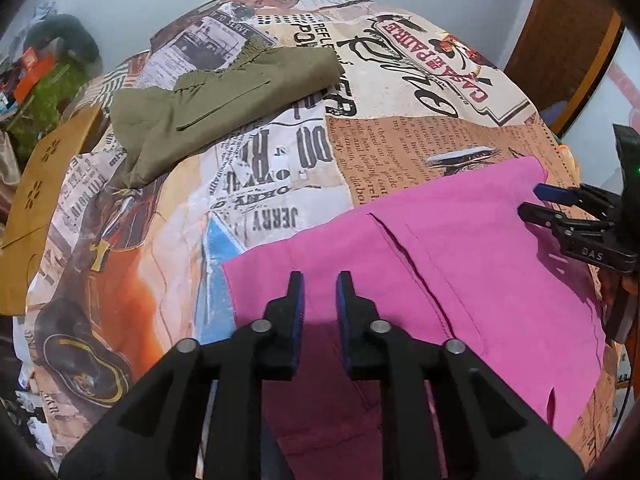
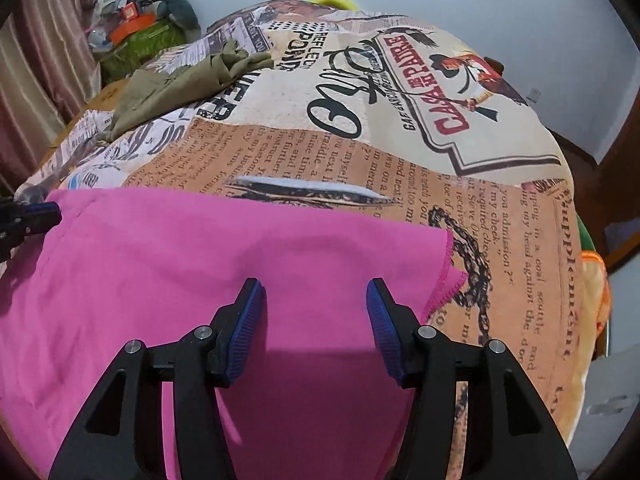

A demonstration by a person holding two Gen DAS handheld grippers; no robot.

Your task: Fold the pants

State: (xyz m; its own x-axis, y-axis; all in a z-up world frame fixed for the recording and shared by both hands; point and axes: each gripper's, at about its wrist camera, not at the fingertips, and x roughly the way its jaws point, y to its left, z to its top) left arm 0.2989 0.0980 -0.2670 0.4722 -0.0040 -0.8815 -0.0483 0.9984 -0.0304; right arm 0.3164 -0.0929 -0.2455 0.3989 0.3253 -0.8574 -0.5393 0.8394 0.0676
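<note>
Pink pants (image 1: pixel 460 264) lie flat and folded on the near part of a newspaper-print cloth (image 1: pixel 280 168). In the left wrist view my left gripper (image 1: pixel 320 284) hovers over their left part, its jaws a narrow gap apart with nothing pinched. My right gripper (image 1: pixel 530 201) reaches in from the right, over the pants' far right corner. In the right wrist view the pink pants (image 2: pixel 200 248) fill the foreground and my right gripper (image 2: pixel 316 288) stands open above them, pads clear of the fabric. My left gripper (image 2: pixel 40 214) shows at the left edge.
Olive-green pants (image 1: pixel 224 96) lie crumpled at the far left of the cloth, also seen in the right wrist view (image 2: pixel 180 80). A brown cardboard piece (image 1: pixel 36 200) sticks out at the left edge. Clutter (image 2: pixel 136 28) piles up back left. Wooden furniture (image 1: pixel 560 40) stands at the right.
</note>
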